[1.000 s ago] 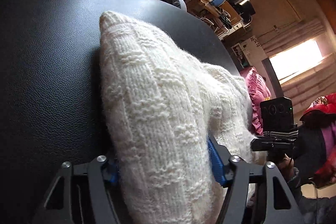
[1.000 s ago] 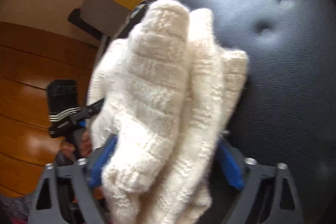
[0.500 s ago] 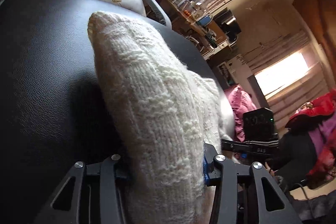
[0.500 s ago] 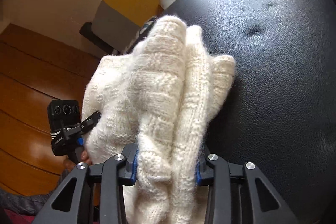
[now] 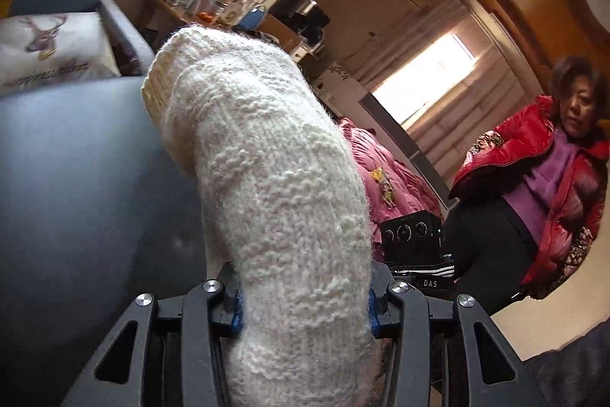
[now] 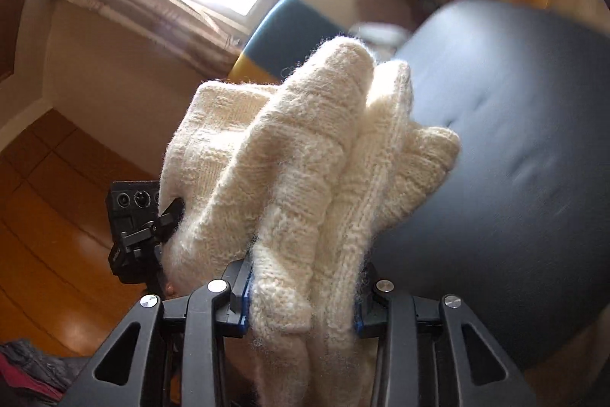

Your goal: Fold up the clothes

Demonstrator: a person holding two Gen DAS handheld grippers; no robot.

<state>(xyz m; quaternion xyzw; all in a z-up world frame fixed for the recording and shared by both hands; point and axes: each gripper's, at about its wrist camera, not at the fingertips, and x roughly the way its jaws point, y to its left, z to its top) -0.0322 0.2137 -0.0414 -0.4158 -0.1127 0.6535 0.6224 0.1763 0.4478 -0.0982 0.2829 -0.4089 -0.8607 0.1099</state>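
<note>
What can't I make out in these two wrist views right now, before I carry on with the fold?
- Left wrist view: the white sweater fills the middle and hides the surface under it; its lower end runs off the bottom edge.
- Right wrist view: the dark cushion and the shelf behind are motion-blurred, so whether the sweater touches the cushion is unclear.
- Both views: bunched folds hide the garment's overall shape and how far folding has got.

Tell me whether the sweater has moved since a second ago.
Yes. In the left wrist view the sweater, clamped in both grippers, has come up off the dark cushion: its far end now stands above the cushion's edge, against the room behind.
</note>
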